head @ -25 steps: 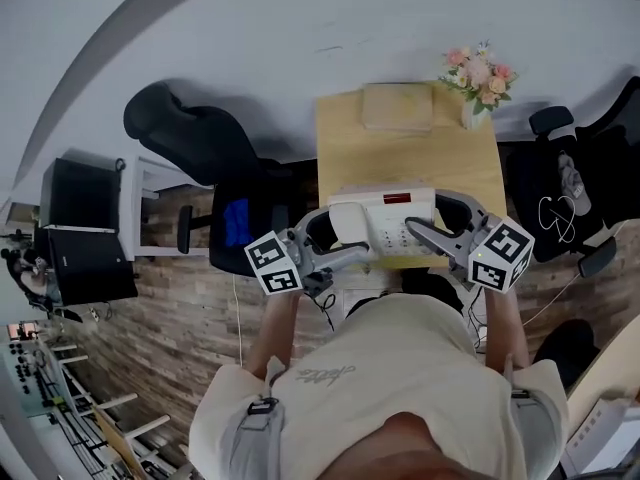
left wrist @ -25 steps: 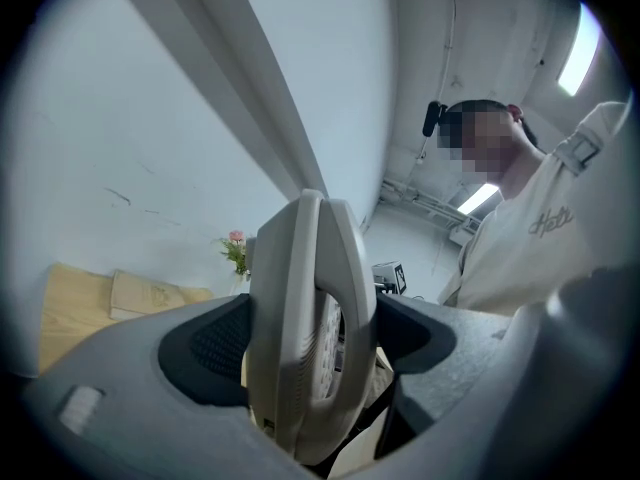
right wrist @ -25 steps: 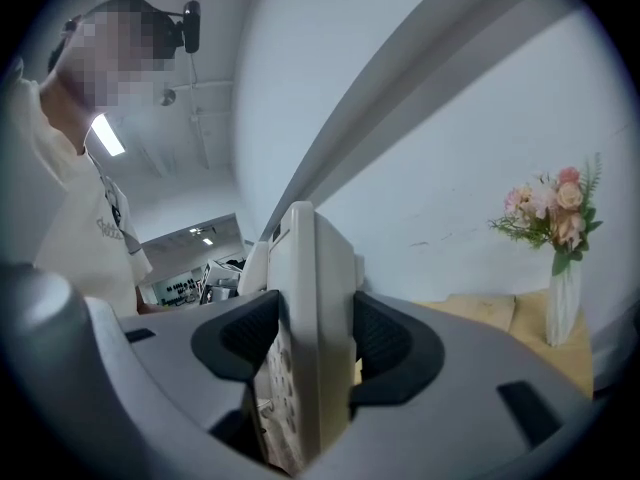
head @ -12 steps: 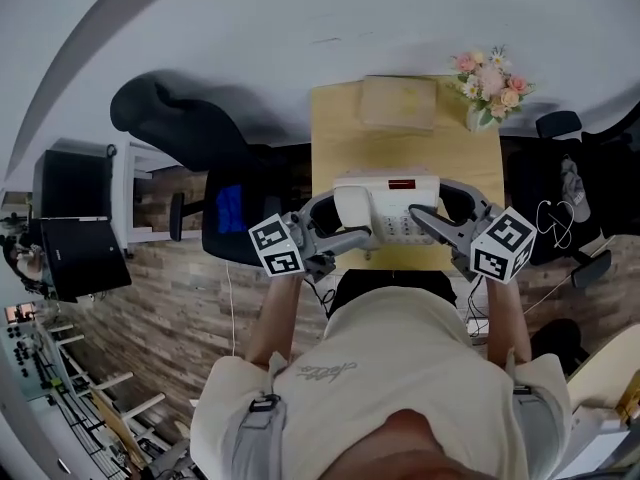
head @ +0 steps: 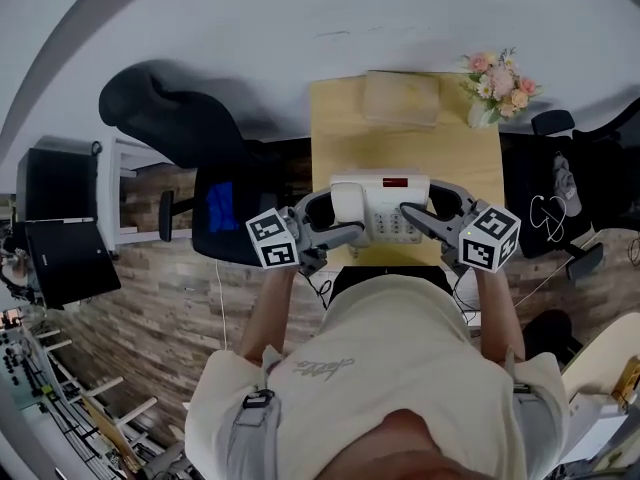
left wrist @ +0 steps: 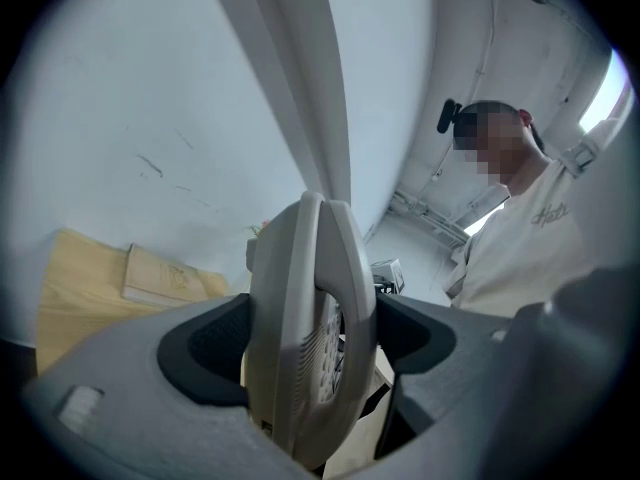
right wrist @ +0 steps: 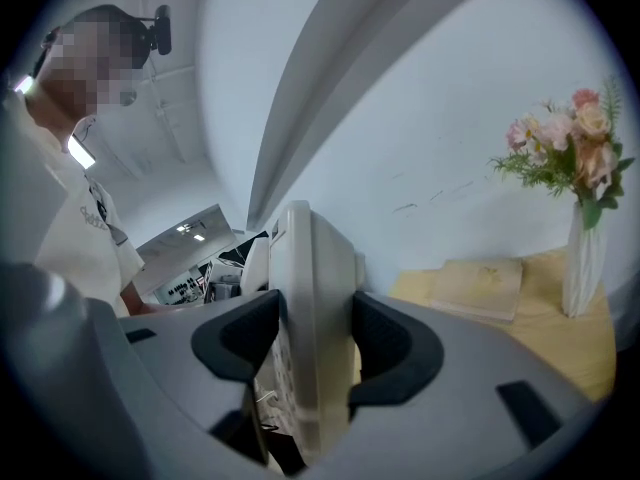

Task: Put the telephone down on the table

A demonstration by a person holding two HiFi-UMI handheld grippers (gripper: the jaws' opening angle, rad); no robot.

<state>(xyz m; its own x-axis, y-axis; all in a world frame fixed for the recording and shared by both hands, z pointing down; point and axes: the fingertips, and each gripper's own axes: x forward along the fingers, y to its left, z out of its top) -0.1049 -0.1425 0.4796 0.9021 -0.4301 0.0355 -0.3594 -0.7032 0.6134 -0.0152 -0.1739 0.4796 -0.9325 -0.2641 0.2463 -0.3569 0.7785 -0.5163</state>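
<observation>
A white desk telephone (head: 380, 208) with a red display strip is held over the near edge of a light wooden table (head: 340, 138). My left gripper (head: 335, 218) is shut on its handset side, seen edge-on as the telephone (left wrist: 310, 338) in the left gripper view. My right gripper (head: 425, 218) is shut on the keypad side, where the telephone (right wrist: 310, 338) stands between the dark pads. Whether its base touches the table is hidden.
A closed tan book (head: 402, 99) lies at the table's far edge and a white vase of pink flowers (head: 497, 86) stands at the far right corner. Black office chairs (head: 175, 123) flank the table. The floor is wood-patterned.
Both grippers have carried the telephone forward, further over the table. The table and flowers have shifted a little in the head view as the person stepped closer.
</observation>
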